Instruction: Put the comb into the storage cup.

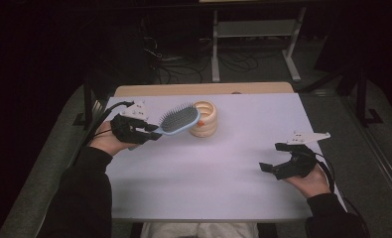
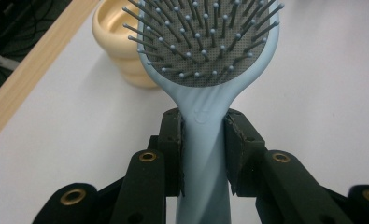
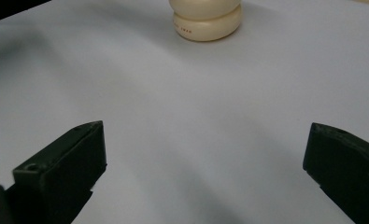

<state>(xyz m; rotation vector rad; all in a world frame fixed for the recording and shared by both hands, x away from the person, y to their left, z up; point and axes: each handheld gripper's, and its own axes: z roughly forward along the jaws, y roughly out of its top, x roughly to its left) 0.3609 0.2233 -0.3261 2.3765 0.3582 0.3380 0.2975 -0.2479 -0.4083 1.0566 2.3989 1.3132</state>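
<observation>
At the left of the high view, the left gripper [image 1: 151, 133] is clamped on the handle of a pale blue hairbrush [image 1: 179, 120], holding it clear of the white table [image 1: 223, 188]. The brush's long axis runs from the gripper up and to the right across the frame, bristles facing upward, and its head ends at the left side of a cream ribbed holder [image 1: 205, 119] standing in the upper middle of the frame; whether the head touches the rim or only overlaps it cannot be told from above. The left gripper view shows the black pads [image 2: 172, 149] pressed on both flanks of the brush's neck, with the bristled head at the top centre of the picture and the holder's open mouth behind it at upper left. That offset looks like the relation the next move depends on: the holder lies just beyond the brush's far end and a little to one side, so the brush would seemingly have to swing or tip before going in. At the lower right of the high view, the right gripper [image 1: 278, 159] rests low with its jaws wide apart and nothing between them, well apart from the holder. The left hand [image 1: 106, 141] is plainly the nearer one.
</observation>
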